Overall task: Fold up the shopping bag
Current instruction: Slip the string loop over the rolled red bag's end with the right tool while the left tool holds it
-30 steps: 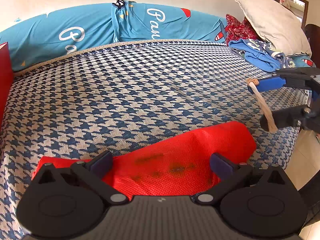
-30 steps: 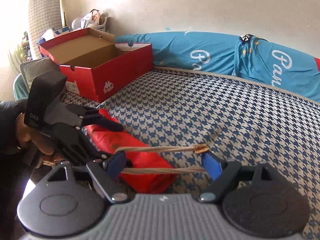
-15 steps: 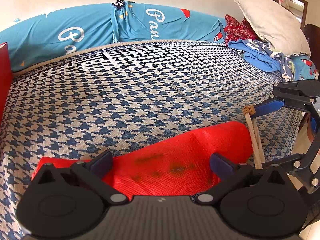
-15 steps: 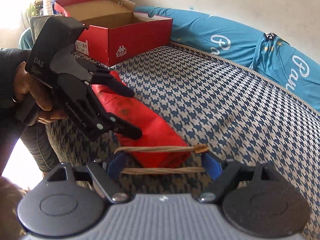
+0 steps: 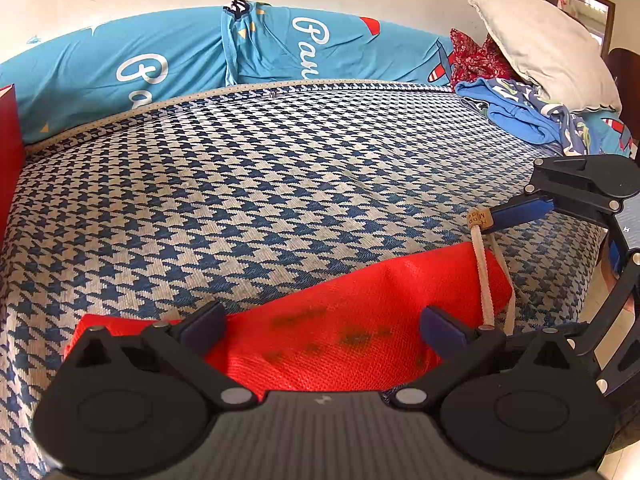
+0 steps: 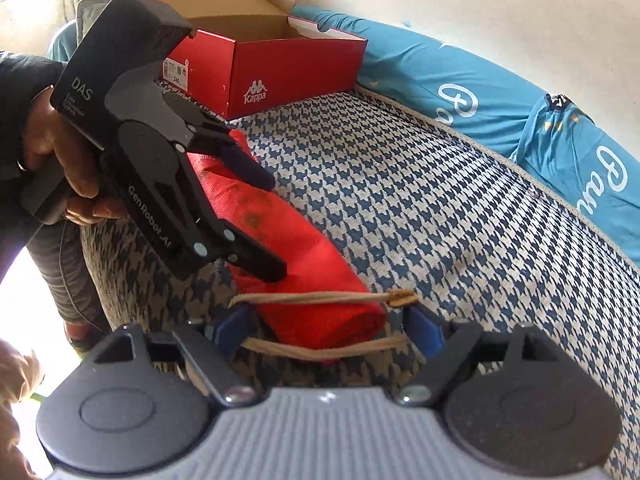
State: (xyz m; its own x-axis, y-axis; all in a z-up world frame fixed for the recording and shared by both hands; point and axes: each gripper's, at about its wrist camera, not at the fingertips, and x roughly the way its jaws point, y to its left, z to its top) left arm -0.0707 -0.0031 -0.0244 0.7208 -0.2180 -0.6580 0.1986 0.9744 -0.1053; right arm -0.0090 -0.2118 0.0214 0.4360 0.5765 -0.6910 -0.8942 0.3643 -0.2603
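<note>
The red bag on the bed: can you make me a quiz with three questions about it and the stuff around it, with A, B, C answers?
1. Where does the open shoebox sit?
A. On the bed, against the blue bolster
B. On the floor
C. On the pillow

2. What colour is the folded shopping bag?
A. Green
B. Red
C. Yellow

3. What is the stretchy band doing?
A. Lying loose on the bed
B. Tucked inside the shoebox
C. Stretched between the right gripper's fingers, over the bag's end

Answers:
1. A, the red box stands on the checked bed cover next to the blue bolster.
2. B, the folded bundle is bright red in both views.
3. C, both strands run taut from one blue fingertip to the other, with the bag's end between them.
</note>
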